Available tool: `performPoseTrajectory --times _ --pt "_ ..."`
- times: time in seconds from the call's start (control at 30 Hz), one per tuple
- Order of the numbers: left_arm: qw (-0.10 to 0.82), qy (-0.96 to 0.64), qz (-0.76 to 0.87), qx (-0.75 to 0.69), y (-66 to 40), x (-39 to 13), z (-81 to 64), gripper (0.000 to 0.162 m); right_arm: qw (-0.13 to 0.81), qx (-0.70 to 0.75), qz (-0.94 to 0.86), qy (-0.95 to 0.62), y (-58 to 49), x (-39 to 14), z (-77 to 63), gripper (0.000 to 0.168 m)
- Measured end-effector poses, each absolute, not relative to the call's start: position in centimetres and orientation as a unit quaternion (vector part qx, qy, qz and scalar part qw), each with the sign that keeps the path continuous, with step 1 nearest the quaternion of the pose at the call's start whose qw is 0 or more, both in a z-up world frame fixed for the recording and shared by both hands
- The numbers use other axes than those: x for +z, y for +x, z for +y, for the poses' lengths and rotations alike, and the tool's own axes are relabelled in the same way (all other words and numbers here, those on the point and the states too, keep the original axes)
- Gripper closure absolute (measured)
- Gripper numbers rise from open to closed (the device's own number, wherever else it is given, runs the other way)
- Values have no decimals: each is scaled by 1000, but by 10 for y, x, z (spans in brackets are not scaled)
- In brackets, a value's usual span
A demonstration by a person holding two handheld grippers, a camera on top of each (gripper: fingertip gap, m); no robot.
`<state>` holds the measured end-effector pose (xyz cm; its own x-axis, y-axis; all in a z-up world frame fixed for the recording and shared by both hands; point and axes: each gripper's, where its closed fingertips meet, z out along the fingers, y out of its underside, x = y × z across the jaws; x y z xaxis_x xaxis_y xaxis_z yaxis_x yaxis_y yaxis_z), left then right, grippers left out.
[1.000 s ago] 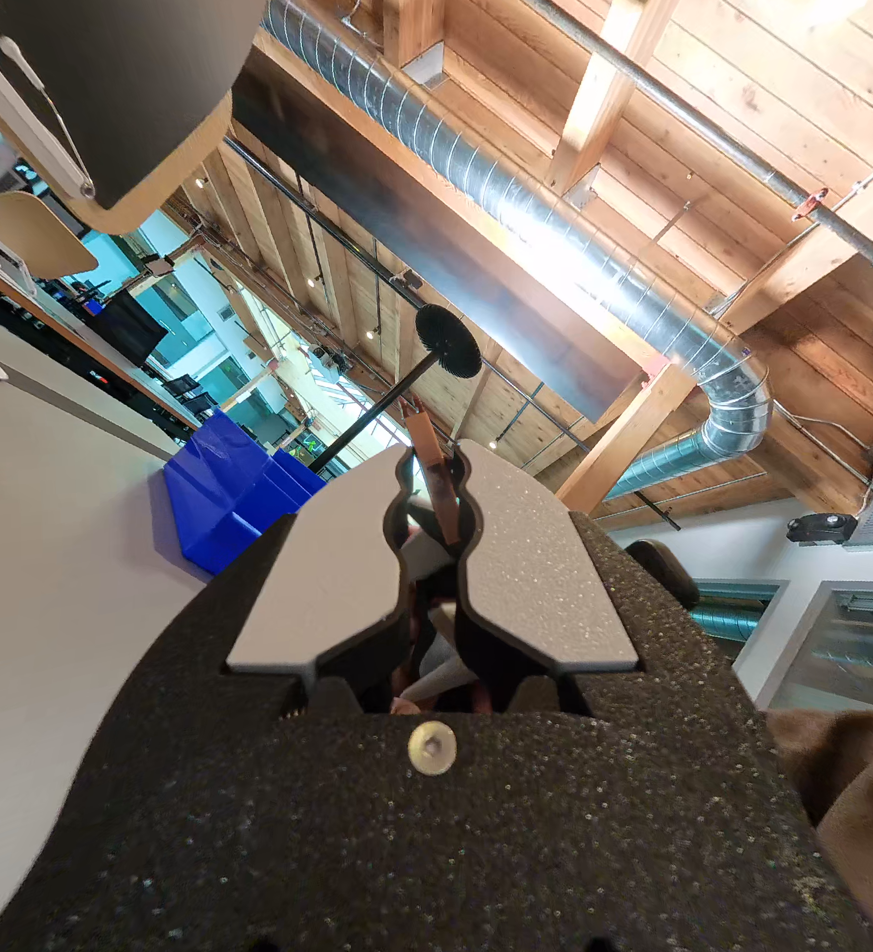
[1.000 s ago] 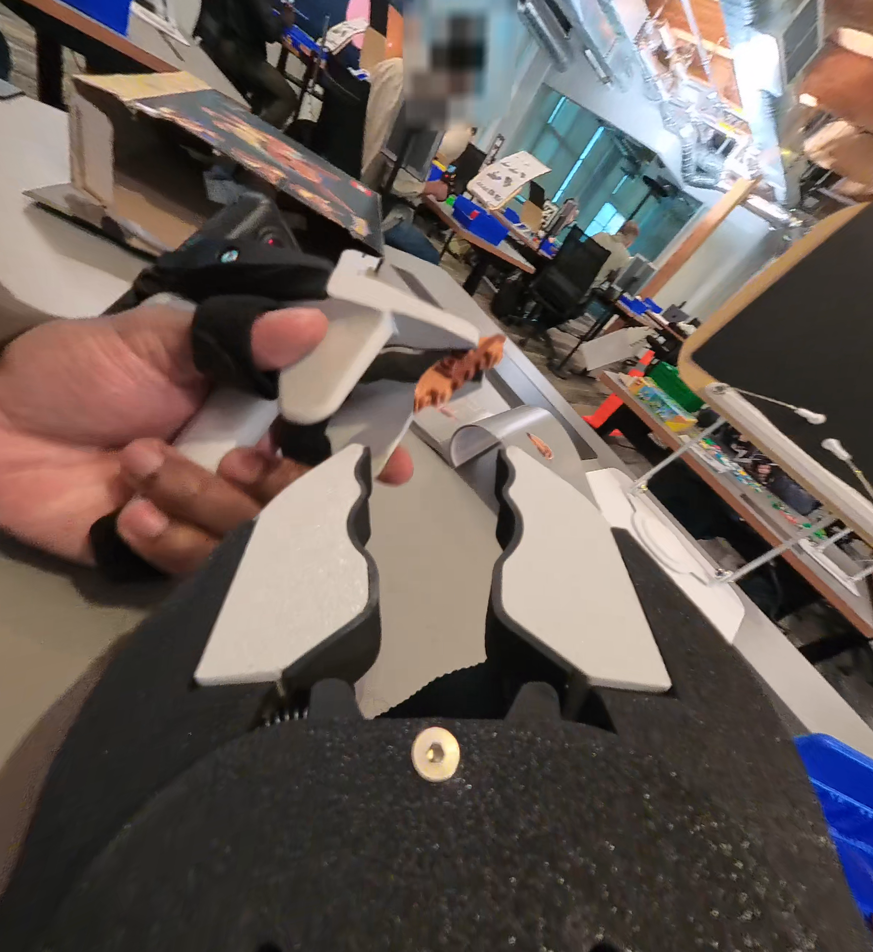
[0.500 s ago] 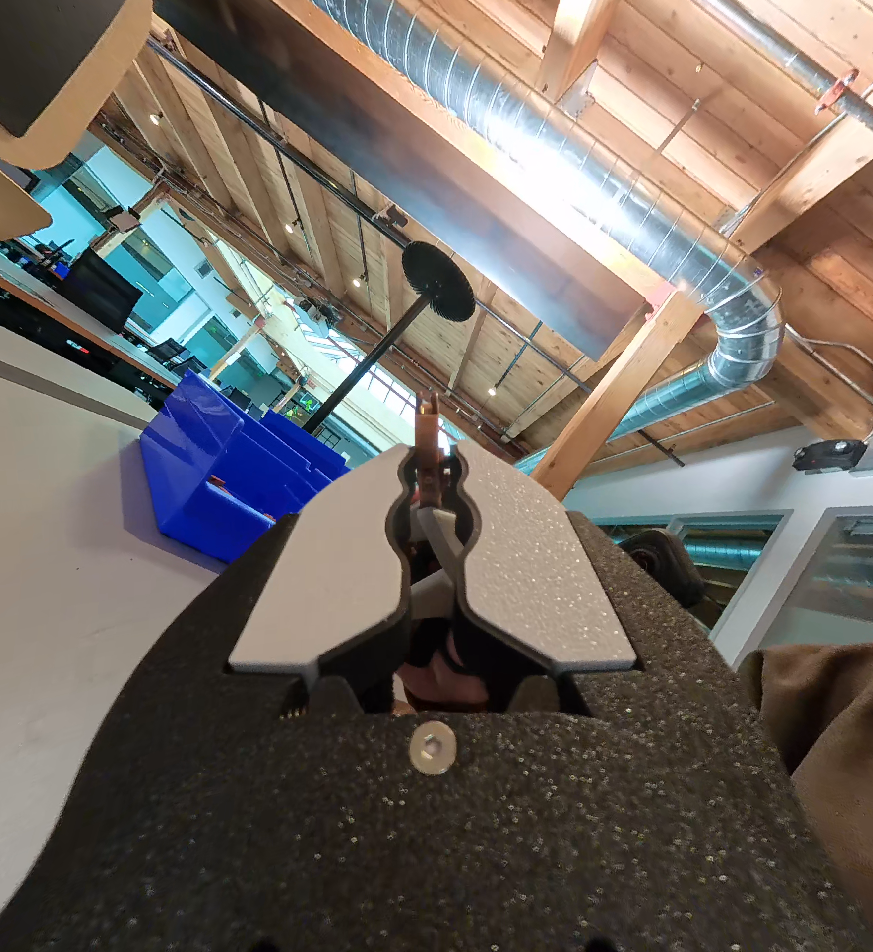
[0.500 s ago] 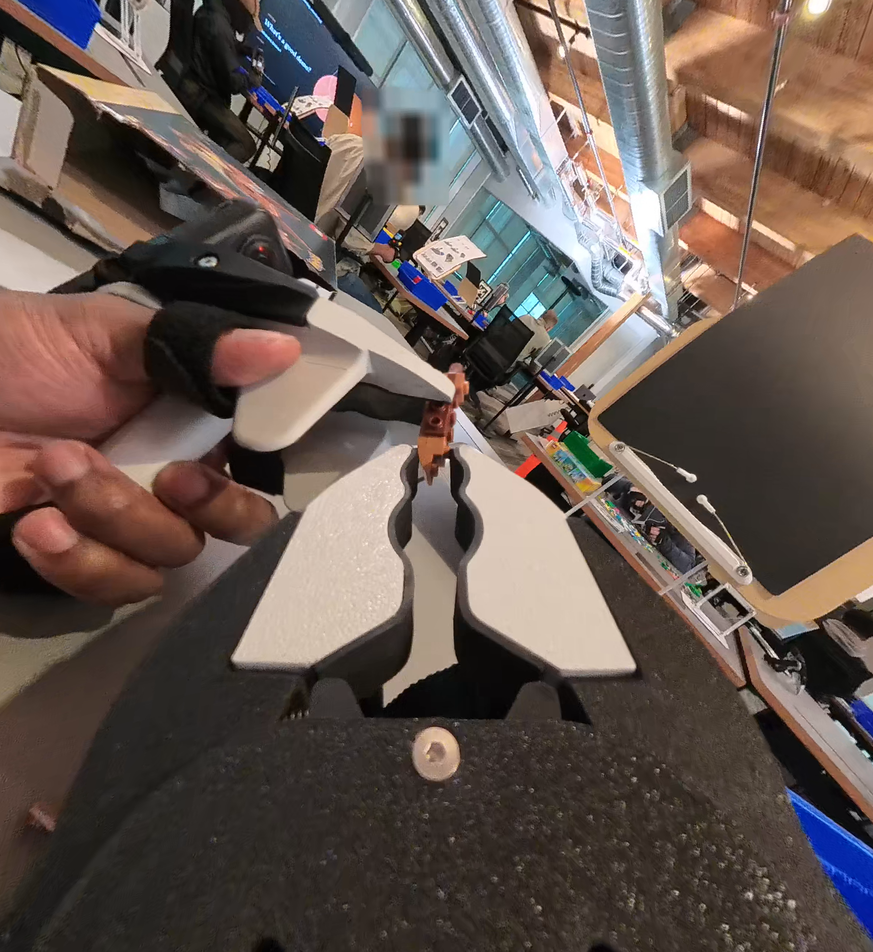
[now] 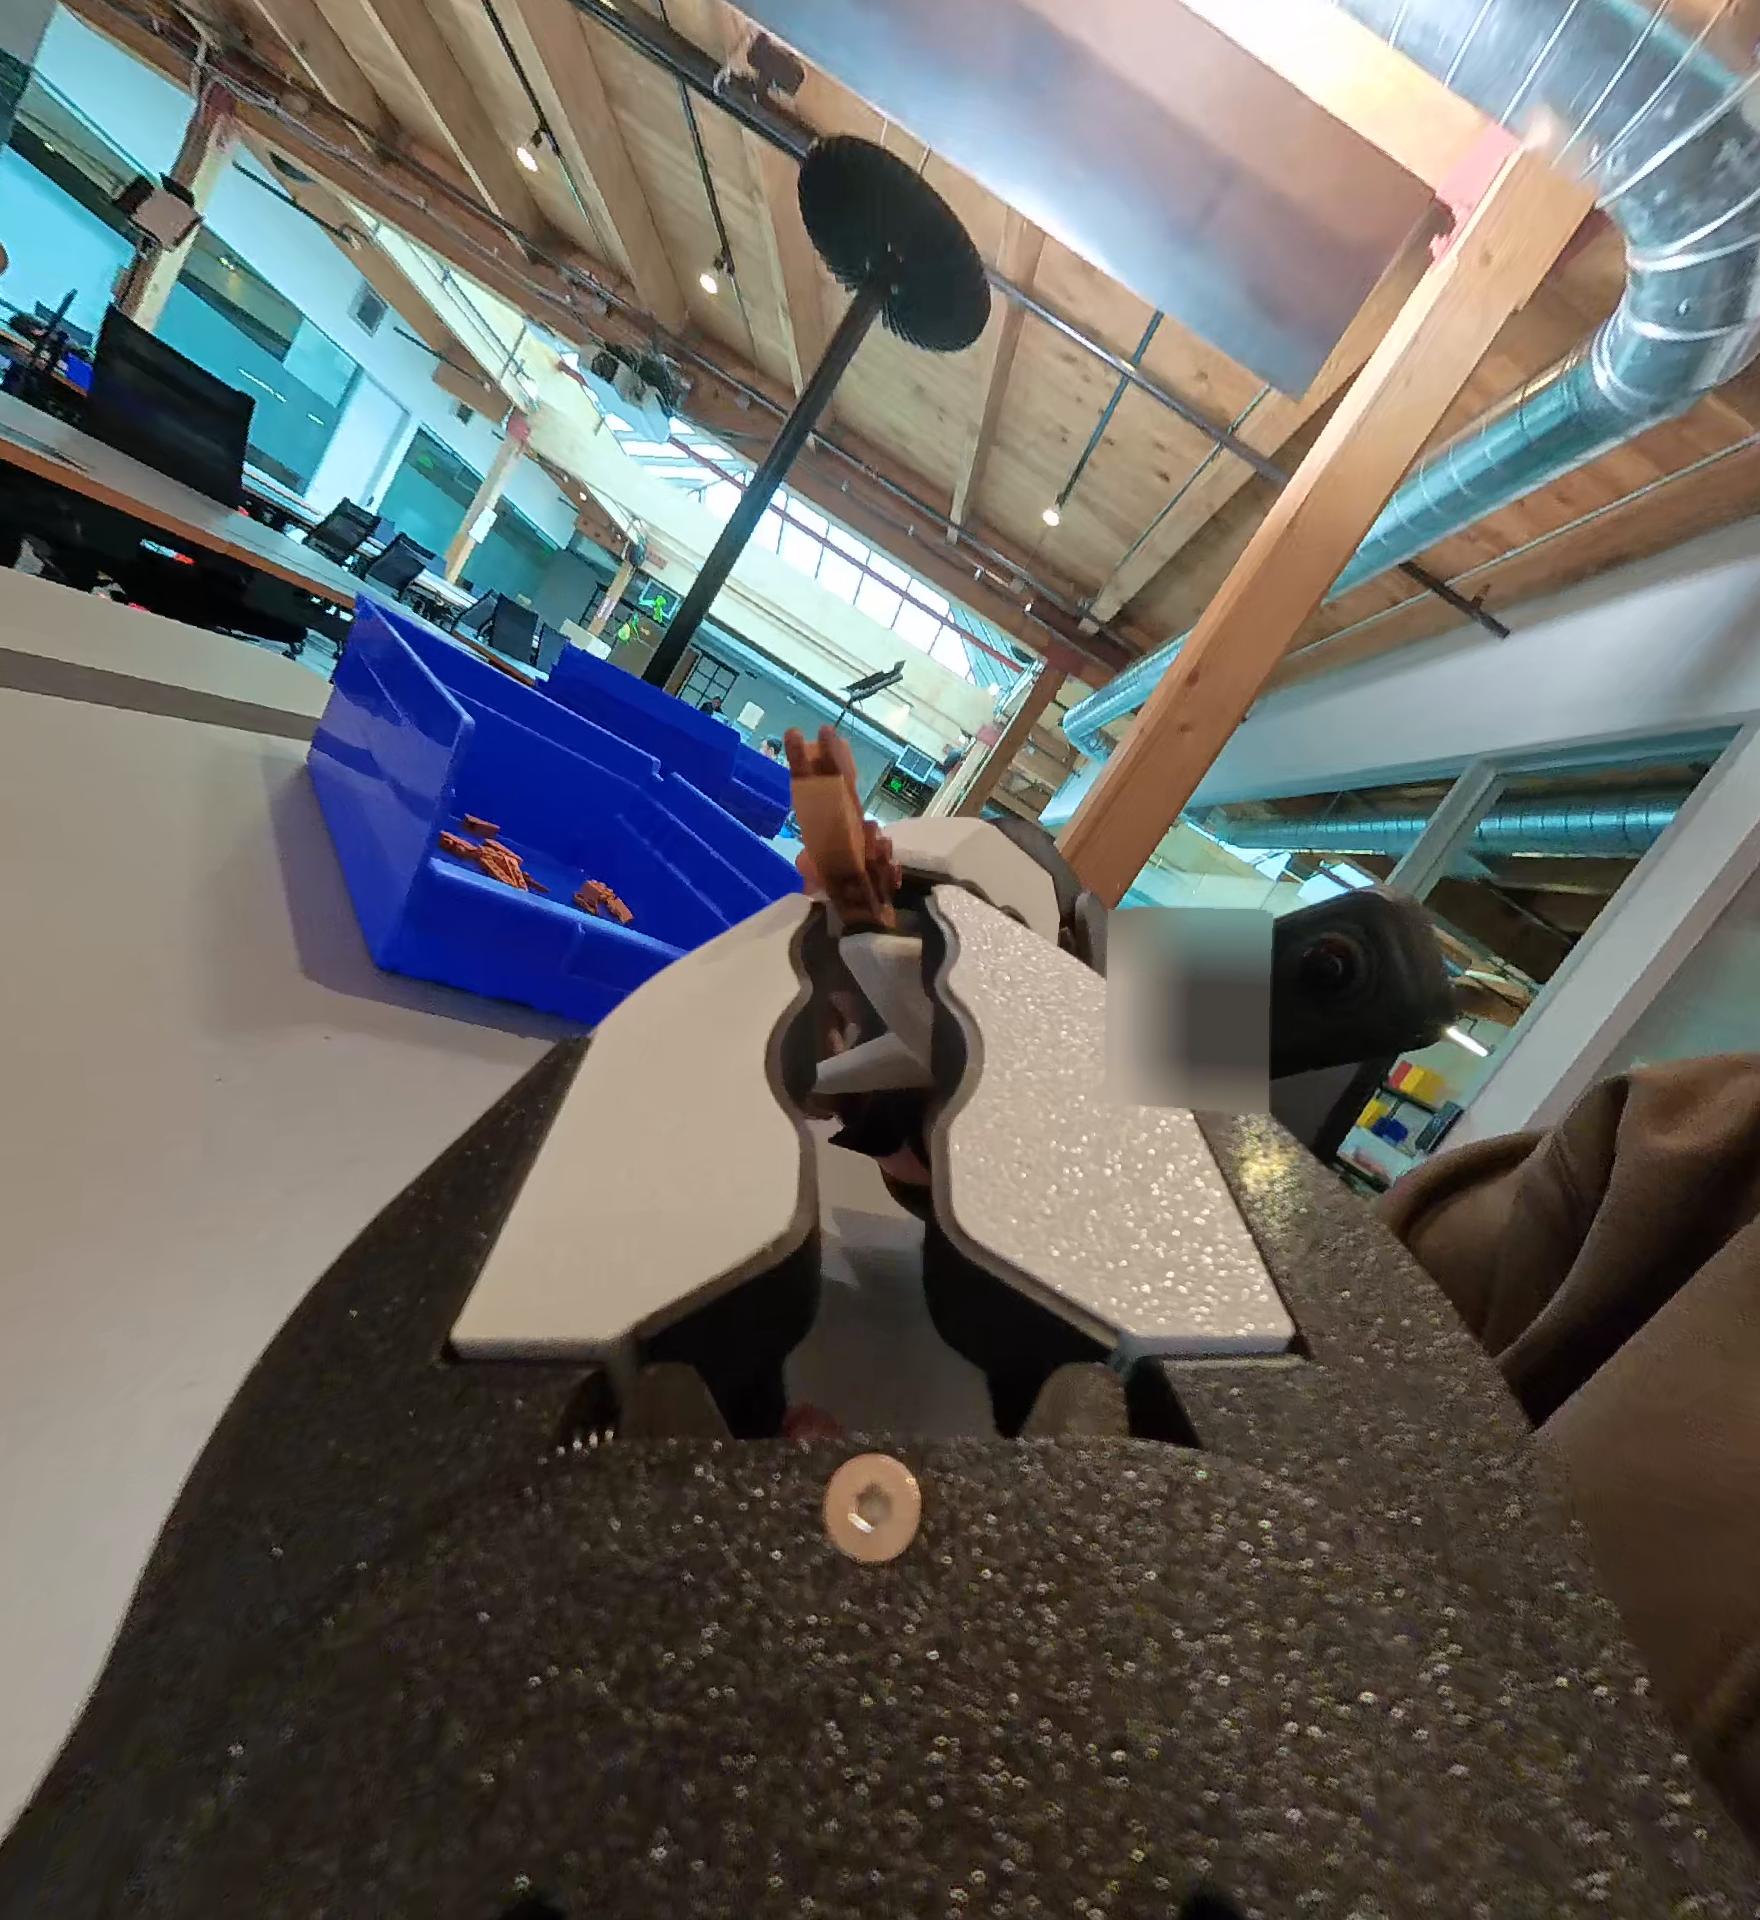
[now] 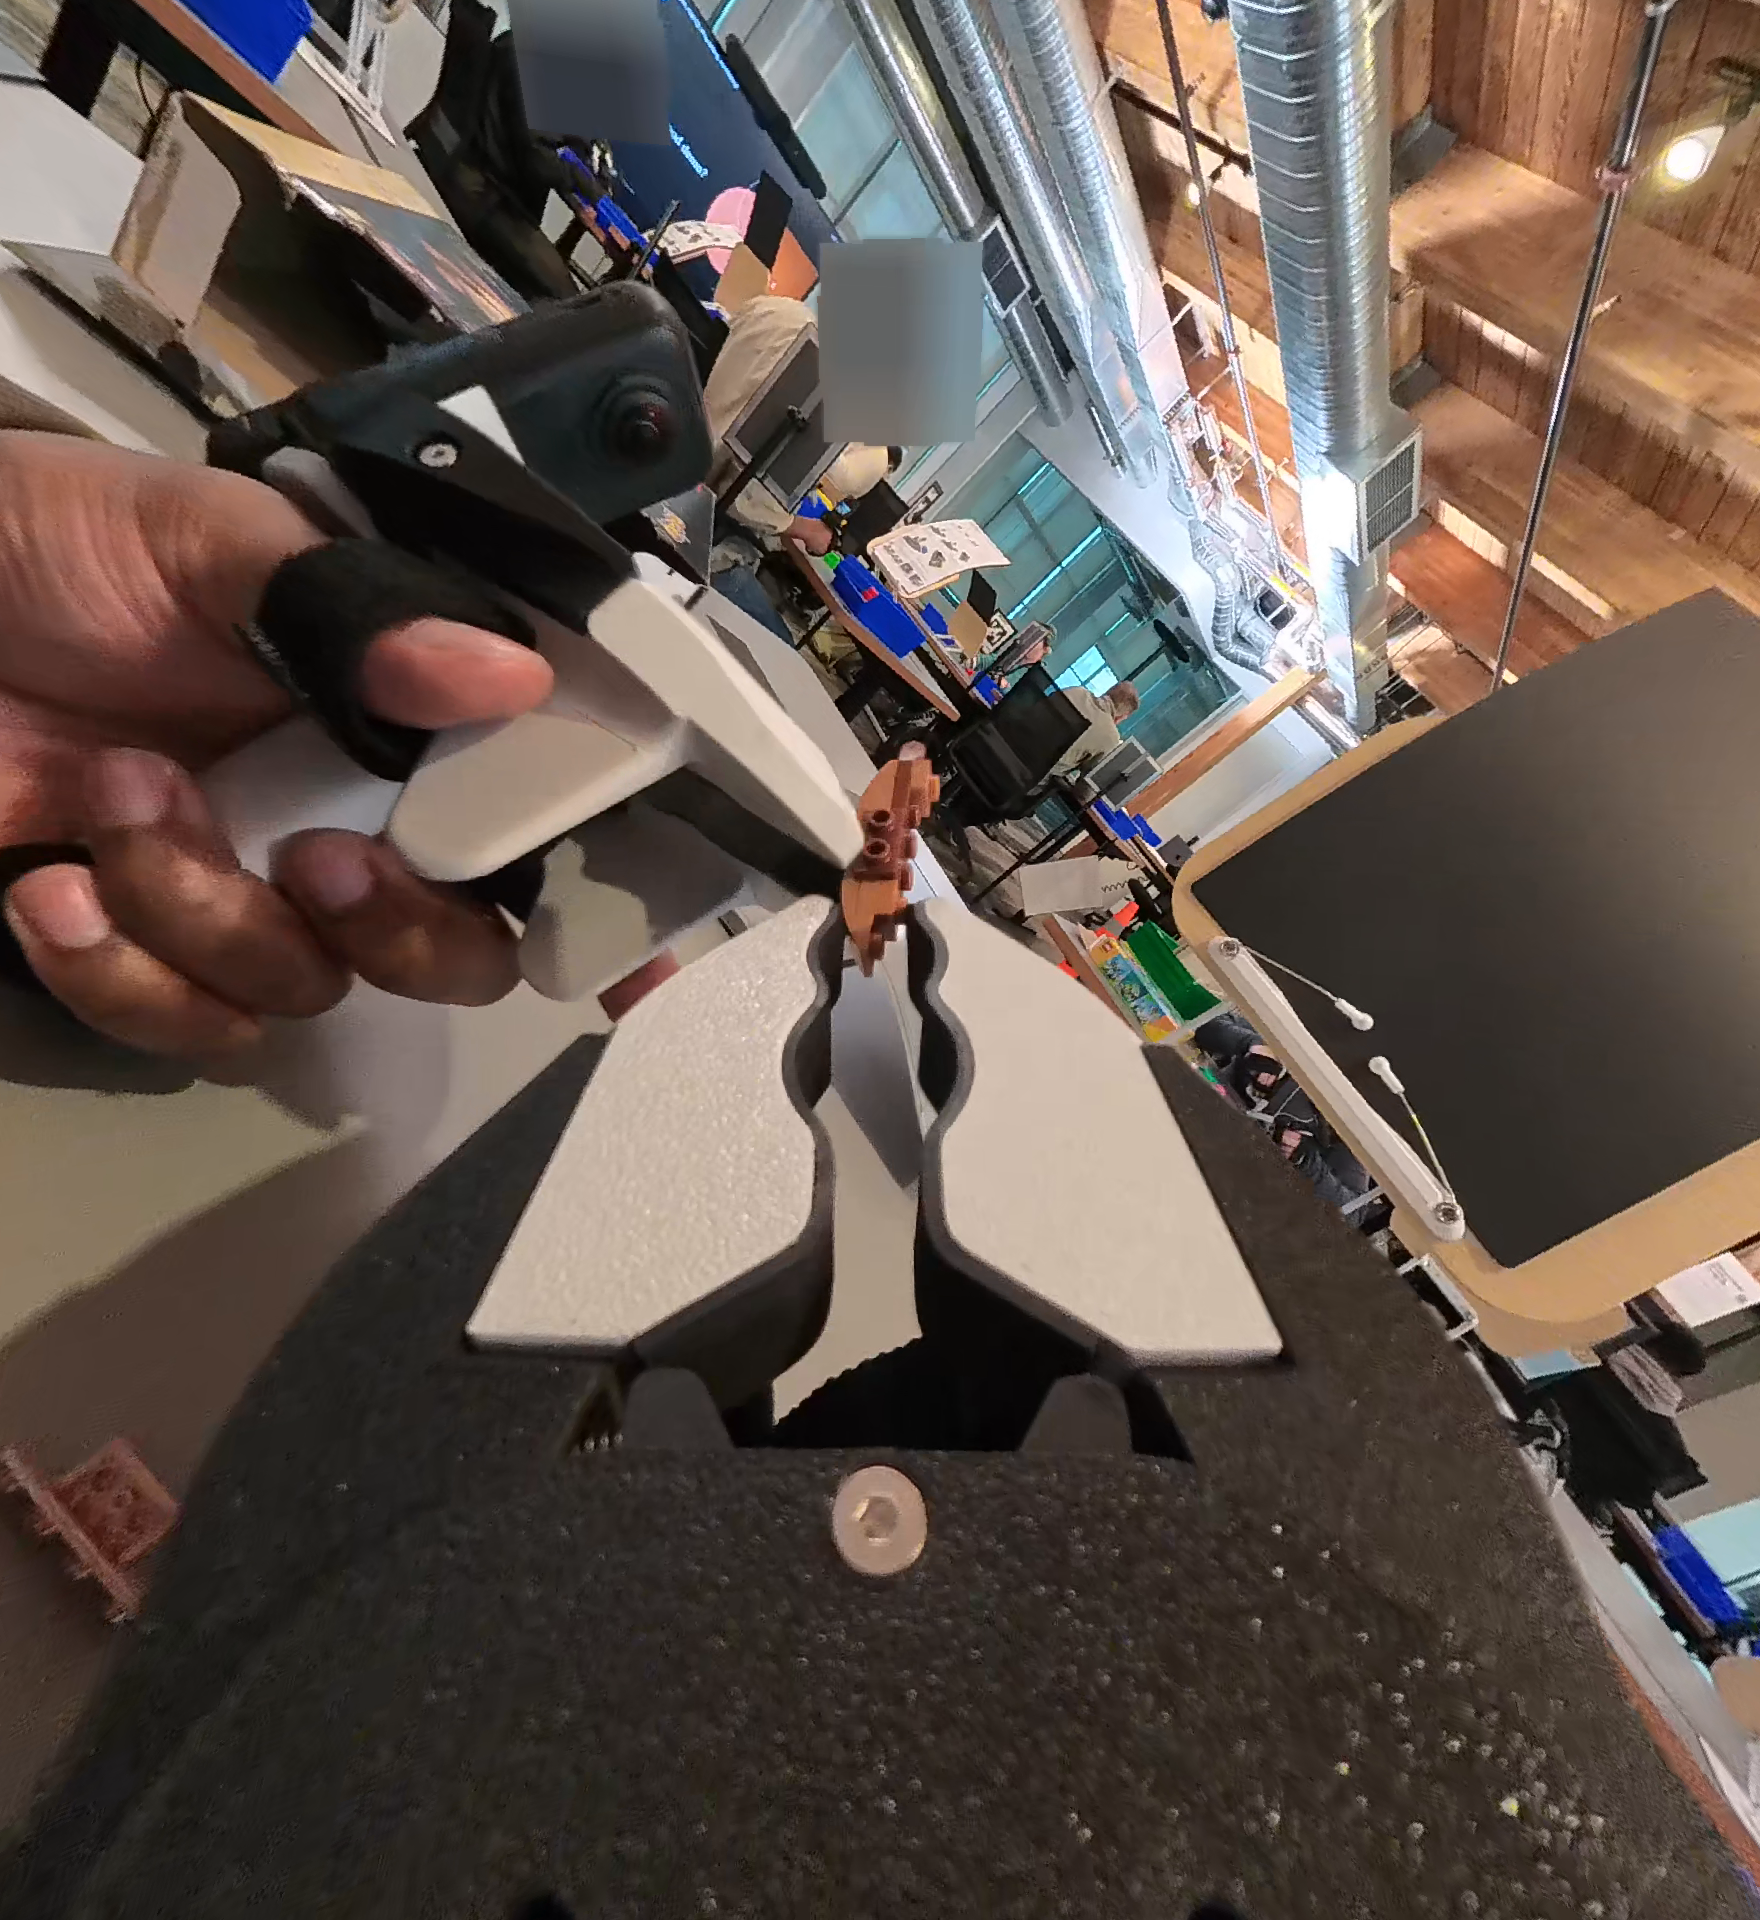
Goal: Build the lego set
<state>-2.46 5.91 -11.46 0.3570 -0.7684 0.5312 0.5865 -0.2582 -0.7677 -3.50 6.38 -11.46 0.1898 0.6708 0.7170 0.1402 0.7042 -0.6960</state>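
A small brown lego assembly [image 5: 826, 821] stands up out of my left gripper [image 5: 871, 902], which is shut on its lower part. In the right wrist view the same brown assembly [image 6: 881, 862] sits at the tip of the hand-held left gripper [image 6: 834, 831]. Its lower end lies between the fingertips of my right gripper [image 6: 874, 920], which is closed around it. The two grippers meet tip to tip above the grey table [image 5: 128, 1039]. The right gripper's fingers [image 5: 980, 862] show just behind the left one's tips.
A blue bin [image 5: 408, 821] with several loose brown pieces [image 5: 502, 862] stands on the table ahead and to the left. A loose brown plate [image 6: 86, 1517] lies on the table near the right gripper. An open cardboard box [image 6: 263, 249] stands at the far left. Only a small space, under 4 cm, lies between the two pairs of fingers.
My right gripper went from open to closed around the brown assembly's lower end. The left gripper tilted down, bringing the blue bin into fuller view.
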Motion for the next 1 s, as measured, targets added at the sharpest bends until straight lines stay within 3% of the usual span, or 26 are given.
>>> performPoseTrajectory --times 0.63,1.0 --pt "621 -546 101 -553 -21 -110 55 152 699 199 -613 -310 -34 -111 55 157" --pt "647 -516 97 -553 -31 -102 50 152 645 228 -625 -376 -22 -124 61 146"
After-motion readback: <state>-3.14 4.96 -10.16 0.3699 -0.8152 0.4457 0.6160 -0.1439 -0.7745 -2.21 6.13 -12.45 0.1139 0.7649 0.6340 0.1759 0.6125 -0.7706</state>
